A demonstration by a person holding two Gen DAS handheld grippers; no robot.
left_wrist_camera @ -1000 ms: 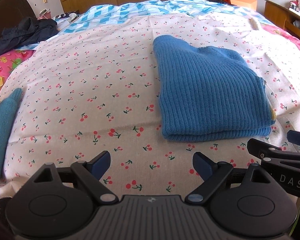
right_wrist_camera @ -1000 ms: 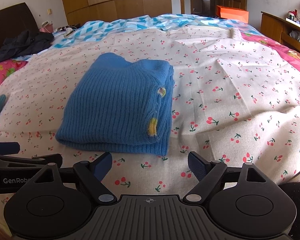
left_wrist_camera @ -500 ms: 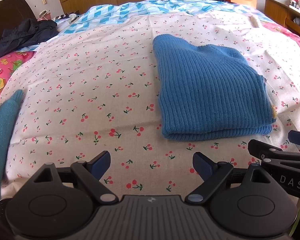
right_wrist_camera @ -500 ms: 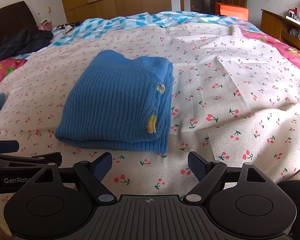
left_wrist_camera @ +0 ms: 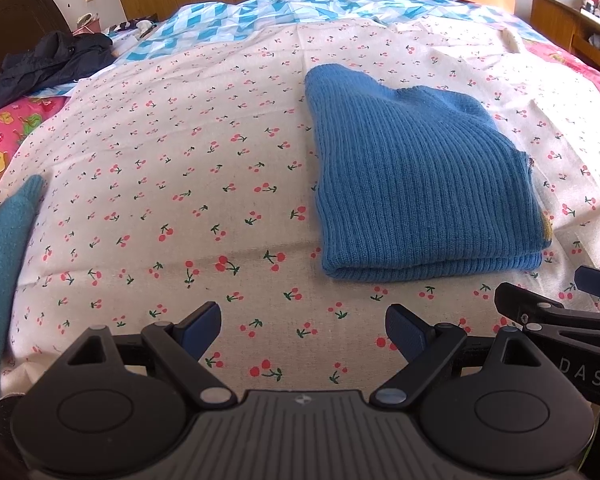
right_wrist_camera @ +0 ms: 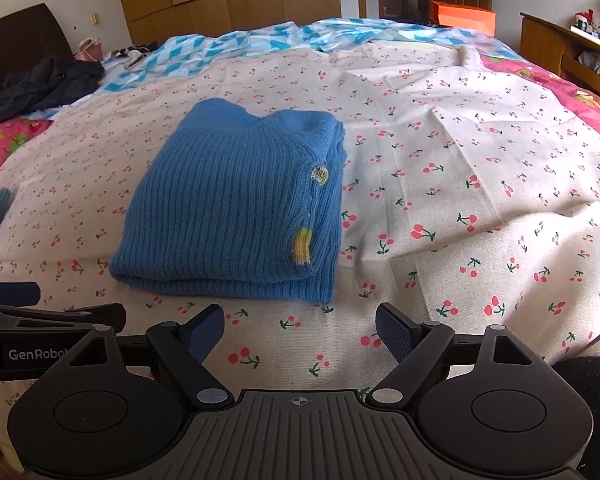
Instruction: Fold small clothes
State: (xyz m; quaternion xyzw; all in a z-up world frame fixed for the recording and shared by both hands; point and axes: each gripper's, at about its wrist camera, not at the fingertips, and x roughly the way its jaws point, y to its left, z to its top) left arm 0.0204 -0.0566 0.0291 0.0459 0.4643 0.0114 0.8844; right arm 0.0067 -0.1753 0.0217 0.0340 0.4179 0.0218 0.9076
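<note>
A blue ribbed knit sweater (left_wrist_camera: 416,184) lies folded into a neat rectangle on the cherry-print sheet (left_wrist_camera: 180,184); it also shows in the right wrist view (right_wrist_camera: 236,208), with yellow patches along its right edge. My left gripper (left_wrist_camera: 302,326) is open and empty, hovering above the sheet in front of and left of the sweater. My right gripper (right_wrist_camera: 300,326) is open and empty, in front of the sweater's near right corner. The right gripper shows at the right edge of the left wrist view (left_wrist_camera: 560,312). The left gripper shows at the left edge of the right wrist view (right_wrist_camera: 40,312).
A teal garment (left_wrist_camera: 4,248) lies at the bed's left edge. A dark jacket (left_wrist_camera: 48,64) sits at the far left near the headboard. A blue-white diamond quilt (right_wrist_camera: 260,44) covers the far end. A wooden dresser (right_wrist_camera: 564,52) stands to the right.
Both grippers have drawn back slightly from the sweater and stay open. The sweater has not moved.
</note>
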